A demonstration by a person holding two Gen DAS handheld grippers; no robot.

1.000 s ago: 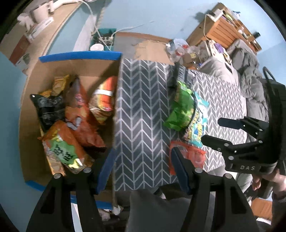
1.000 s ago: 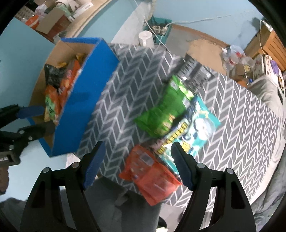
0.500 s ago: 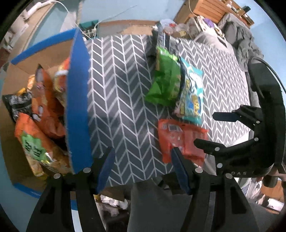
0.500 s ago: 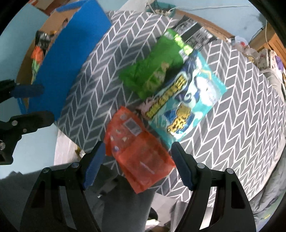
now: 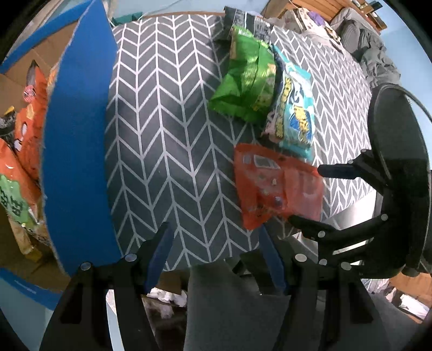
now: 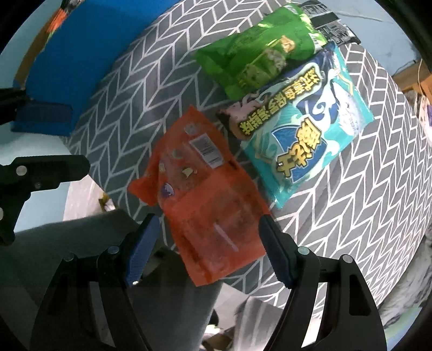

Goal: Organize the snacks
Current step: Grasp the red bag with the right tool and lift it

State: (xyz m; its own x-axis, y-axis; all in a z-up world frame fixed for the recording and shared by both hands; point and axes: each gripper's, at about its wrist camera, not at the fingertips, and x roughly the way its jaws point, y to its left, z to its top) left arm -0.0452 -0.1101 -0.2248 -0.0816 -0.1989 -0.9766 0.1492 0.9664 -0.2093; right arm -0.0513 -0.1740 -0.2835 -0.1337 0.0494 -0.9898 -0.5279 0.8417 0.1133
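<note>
Lowered since the earlier frame, my right hand-held gripper [image 6: 206, 245], jaws apart, hangs over the orange snack bag [image 6: 199, 205] at the worktop [image 6: 351, 189] edge; only my left view shows the snack-filled box [image 5: 78, 151].

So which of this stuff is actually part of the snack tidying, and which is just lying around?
Part of the job: orange bag, green bag, teal bag, black bag, blue box with snacks inside.

Lying about: wooden shelf, grey clothes.
</note>
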